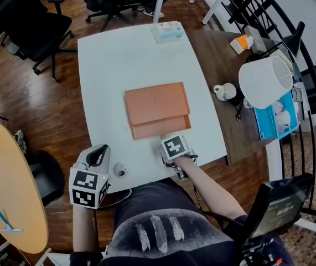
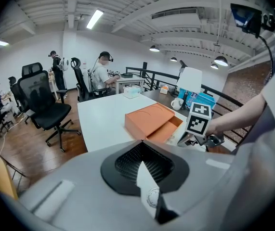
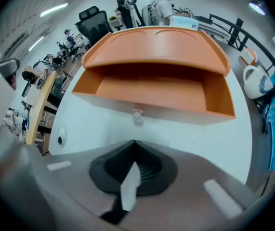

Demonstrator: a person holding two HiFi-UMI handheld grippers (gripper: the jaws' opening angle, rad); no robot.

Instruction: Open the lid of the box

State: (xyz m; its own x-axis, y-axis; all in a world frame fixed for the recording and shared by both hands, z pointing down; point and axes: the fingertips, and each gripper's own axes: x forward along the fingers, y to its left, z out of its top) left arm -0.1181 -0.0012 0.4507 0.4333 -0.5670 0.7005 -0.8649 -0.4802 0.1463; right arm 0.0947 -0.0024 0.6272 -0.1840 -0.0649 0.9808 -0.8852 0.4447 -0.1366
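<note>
An orange flat box lies in the middle of the white table. Its drawer is slid partly out toward me, and the tray inside looks empty. A small clear knob sits on the drawer front. My right gripper stands just before that front, jaws shut, a short gap from the knob and holding nothing. My left gripper hangs off the table's near left corner, jaws together and empty, pointed toward the box.
A tissue box sits at the table's far edge and a cable grommet near the front edge. On the brown desk to the right are a mug, a white lampshade and a blue box. Office chairs stand at the left.
</note>
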